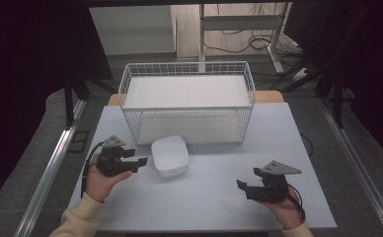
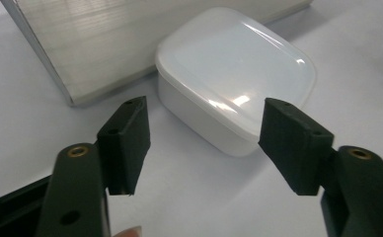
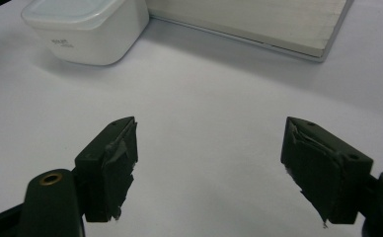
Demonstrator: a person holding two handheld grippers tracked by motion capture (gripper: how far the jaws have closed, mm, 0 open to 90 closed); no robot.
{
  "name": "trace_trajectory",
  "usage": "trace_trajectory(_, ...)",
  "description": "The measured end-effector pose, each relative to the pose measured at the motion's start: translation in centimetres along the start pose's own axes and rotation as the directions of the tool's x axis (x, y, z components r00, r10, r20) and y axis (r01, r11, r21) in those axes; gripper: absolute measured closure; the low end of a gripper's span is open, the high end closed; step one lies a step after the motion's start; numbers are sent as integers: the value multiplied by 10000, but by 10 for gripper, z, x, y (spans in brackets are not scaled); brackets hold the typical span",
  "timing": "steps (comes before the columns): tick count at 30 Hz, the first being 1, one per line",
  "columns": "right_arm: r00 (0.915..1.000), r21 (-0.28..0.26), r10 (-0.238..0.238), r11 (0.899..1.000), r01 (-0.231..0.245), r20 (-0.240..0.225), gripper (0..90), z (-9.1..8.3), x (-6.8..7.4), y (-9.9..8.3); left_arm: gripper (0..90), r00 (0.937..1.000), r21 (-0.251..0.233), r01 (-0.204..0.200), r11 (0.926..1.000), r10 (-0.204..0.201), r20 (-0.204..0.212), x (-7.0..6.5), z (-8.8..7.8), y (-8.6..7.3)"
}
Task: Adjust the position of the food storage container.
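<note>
A white, rounded square container [image 1: 170, 156] with a lid sits on the pale table, just in front of the wire basket. My left gripper [image 1: 141, 164] is held level at the container's left side and points at it. In the left gripper view the jaws [image 2: 207, 129] stand wide apart with the container [image 2: 236, 69] just beyond their tips, and the pads do not touch it. My right gripper [image 1: 244, 190] rests near the table's front right, open, with bare table between its fingers [image 3: 209, 148]. The container [image 3: 86, 27] lies far off at that view's upper left.
A white wire basket [image 1: 187, 63] with a pale board as its floor [image 2: 105, 44] stands at the back middle of the table [image 1: 204, 197]. Dark floor, metal rails and desk legs with cables surround the table.
</note>
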State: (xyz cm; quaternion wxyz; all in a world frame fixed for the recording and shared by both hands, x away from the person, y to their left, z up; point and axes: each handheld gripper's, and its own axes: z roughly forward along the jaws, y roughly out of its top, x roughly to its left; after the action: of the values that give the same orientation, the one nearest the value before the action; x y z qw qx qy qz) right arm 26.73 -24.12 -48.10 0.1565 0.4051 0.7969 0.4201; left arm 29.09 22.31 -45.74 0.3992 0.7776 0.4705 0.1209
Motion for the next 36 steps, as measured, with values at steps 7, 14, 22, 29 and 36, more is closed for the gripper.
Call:
trace_trajectory(7,9999,85,113,9999,-114,55,221,1,-2,-1,478,9999,281,-41,9996,44,-98,10,12,18)
trace_trajectory(14,9999,169,95,9998,-96,38,222,2,-2,-1,651,9995,440,-228,9988,238,-223,15,21,32)
trace_trajectory(22,9999,229,132,9996,-133,57,223,3,-3,-2,838,9993,629,-324,9975,336,-174,20,33,45)
trace_trajectory(29,9999,273,132,9995,-133,55,223,4,-3,-2,900,9990,820,-436,9957,446,-103,23,48,52)
trace_trajectory(36,9999,282,137,9995,-138,49,224,5,-3,-3,900,9977,991,-518,9937,558,-381,28,62,54)
